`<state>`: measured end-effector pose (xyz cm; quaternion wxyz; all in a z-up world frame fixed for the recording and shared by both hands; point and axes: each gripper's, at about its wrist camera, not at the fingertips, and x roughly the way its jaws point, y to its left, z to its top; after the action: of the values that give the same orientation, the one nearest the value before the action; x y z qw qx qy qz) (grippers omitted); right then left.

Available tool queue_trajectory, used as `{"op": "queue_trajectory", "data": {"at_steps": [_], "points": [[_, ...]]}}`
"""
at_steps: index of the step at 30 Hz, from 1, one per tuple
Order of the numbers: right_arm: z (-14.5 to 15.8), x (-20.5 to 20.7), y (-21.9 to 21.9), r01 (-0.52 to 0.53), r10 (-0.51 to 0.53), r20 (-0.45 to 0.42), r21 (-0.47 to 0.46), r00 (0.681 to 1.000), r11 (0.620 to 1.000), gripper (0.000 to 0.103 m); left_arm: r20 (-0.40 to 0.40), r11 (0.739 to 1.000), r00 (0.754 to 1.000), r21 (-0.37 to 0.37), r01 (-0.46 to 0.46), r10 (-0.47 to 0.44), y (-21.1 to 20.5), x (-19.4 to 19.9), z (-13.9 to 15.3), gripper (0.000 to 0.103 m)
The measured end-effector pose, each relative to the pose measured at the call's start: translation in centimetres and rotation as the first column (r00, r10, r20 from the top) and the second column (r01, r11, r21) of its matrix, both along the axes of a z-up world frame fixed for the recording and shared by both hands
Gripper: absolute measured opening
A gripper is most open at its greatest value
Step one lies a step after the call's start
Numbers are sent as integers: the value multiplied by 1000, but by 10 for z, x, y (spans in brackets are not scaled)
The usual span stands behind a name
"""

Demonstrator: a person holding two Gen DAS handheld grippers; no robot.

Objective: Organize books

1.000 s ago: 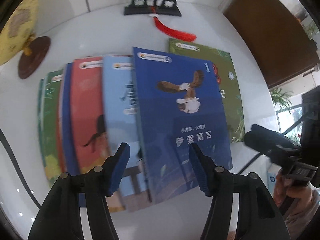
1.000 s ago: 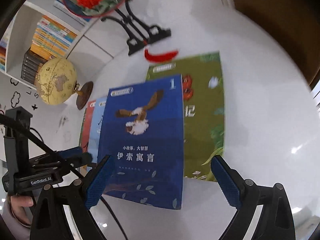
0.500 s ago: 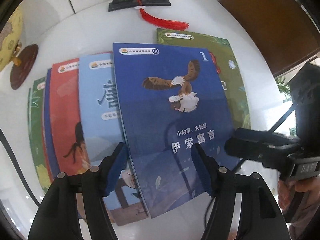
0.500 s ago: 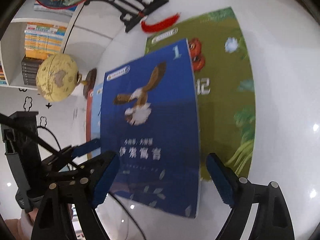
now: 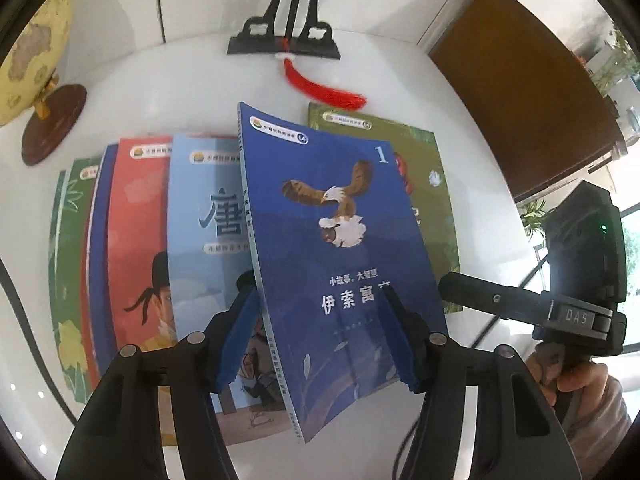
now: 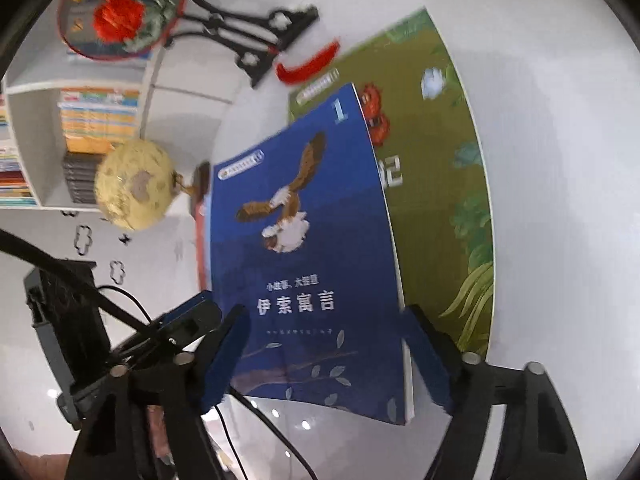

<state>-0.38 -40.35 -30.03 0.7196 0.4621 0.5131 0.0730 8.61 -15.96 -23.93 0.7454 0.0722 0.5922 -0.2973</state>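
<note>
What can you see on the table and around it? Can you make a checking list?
Surface: glossy white table, light glints.
Job's things: dark blue eagle-cover book lifted off a fanned row: light blue book, red book, green book; olive green book lies flat beside it.
Clutter: yellow globe on brown base, black ornament stand, red tassel.
Grippers: left gripper and right gripper both closing, blue fingers straddling the eagle book; contact unclear.
Cables: black cable under the right gripper.
Surroundings: white bookshelf, brown wooden panel.
</note>
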Motion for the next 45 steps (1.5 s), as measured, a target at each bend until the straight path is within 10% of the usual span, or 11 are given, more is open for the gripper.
{"op": "queue_trajectory", "data": {"at_steps": [9,12,14,19,24,32,34,36,40,45], "points": [[-12,6,13,-33,26,62,111,998,993,62,-43,997,997,-44,67,-69,-17,-16,-6,47],[-8,12,27,-72,71,73,9,995,997,48,-58,993,994,-86,86,-91,-19,-21,-10,22],[-10,11,24,-38,37,51,26,998,999,45,-124,995,991,-97,36,-48,-18,-16,-18,22],[-9,7,16,-21,21,5,-91,1000,996,28,-6,996,1000,91,-5,6,-17,-11,-22,25],[-11,6,9,-25,23,-17,-125,1000,992,18,-118,994,987,40,-105,109,-1,2,-32,40],[-11,3,7,-17,13,-34,-124,999,992,18,-55,995,998,104,3,2,-28,-12,-34,30],[-11,5,8,-19,14,-36,-134,999,991,18,-104,1000,995,-21,-7,4,-25,-14,-31,5],[-10,7,7,-22,17,-35,-145,999,989,18,-201,984,979,-177,9,-45,-31,-20,-26,3],[-12,10,10,-34,31,-25,-120,999,992,18,16,983,984,-47,177,-177,-68,-48,-7,2],[-14,5,5,-18,15,-31,-95,999,995,17,-83,1000,996,2,26,-26,-31,-26,-18,8]]}}
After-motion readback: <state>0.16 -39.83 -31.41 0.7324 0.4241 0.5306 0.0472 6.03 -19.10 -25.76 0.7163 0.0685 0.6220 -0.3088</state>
